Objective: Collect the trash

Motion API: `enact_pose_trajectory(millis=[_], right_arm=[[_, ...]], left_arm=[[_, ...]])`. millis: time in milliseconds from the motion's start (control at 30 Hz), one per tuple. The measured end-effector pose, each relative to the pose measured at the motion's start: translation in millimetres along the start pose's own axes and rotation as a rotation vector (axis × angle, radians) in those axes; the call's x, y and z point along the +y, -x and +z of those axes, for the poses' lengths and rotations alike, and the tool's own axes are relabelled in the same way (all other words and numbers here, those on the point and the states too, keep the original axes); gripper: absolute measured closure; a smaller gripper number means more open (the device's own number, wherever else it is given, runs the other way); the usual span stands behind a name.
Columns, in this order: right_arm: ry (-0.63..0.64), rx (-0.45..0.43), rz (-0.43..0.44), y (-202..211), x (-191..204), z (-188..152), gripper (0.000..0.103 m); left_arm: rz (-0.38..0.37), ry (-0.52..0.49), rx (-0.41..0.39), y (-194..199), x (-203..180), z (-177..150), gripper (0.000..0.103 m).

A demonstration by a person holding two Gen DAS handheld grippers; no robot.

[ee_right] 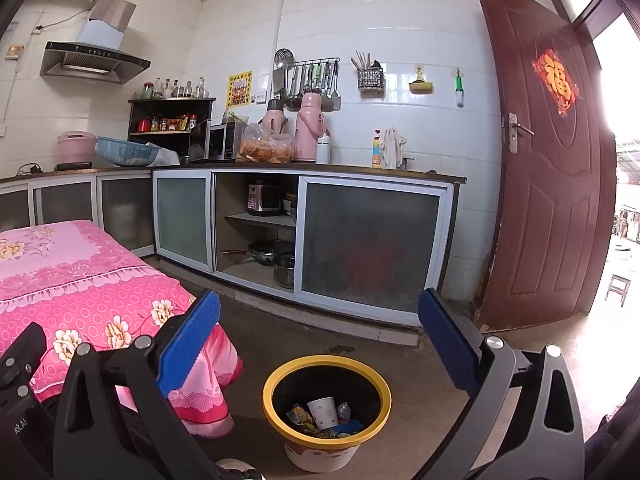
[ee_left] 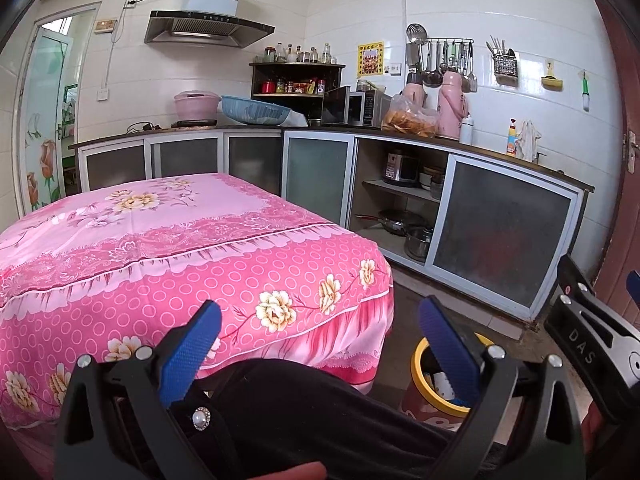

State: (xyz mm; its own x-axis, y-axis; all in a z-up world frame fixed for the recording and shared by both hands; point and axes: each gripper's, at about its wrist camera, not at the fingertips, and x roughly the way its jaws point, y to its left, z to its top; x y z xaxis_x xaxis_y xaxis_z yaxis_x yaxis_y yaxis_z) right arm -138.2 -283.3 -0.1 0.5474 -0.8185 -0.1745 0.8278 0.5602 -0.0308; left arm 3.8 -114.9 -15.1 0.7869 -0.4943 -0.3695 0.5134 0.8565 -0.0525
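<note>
A yellow-rimmed trash bin (ee_right: 276, 380) stands on the floor below my right gripper (ee_right: 319, 344), which is open and empty. Inside the bin lie a white paper cup (ee_right: 323, 411) and several crumpled wrappers (ee_right: 298, 416). In the left wrist view the bin (ee_left: 418, 364) shows at lower right, partly hidden by my left gripper's right finger. My left gripper (ee_left: 320, 348) is open and empty, held over the person's dark-clothed lap (ee_left: 300, 404) beside the table with the pink floral cloth (ee_left: 168, 248). My right gripper's body (ee_left: 588, 340) shows at the far right.
The pink-covered table (ee_right: 80, 280) is left of the bin. Kitchen cabinets (ee_right: 368, 240) with an open shelf of pots (ee_right: 268, 256) run along the back. A brown door (ee_right: 552, 184) stands open at right. The counter (ee_left: 492, 148) holds flasks, a microwave and bottles.
</note>
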Motion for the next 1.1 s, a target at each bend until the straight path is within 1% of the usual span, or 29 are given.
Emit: enact_pose_trajectory(millis=[533, 1100], right_arm=[[-0.003, 0.011, -0.003, -2.4, 2.4, -3.0, 0.008], [-0.004, 0.021, -0.006, -6.1, 2.6, -5.9, 0.008]], left_arm=[[-0.002, -0.002, 0.001, 1.8, -2.5, 0.3, 0.008], [-0.024, -0.007, 0.008, 0.1, -3.1, -1.7, 0.008]])
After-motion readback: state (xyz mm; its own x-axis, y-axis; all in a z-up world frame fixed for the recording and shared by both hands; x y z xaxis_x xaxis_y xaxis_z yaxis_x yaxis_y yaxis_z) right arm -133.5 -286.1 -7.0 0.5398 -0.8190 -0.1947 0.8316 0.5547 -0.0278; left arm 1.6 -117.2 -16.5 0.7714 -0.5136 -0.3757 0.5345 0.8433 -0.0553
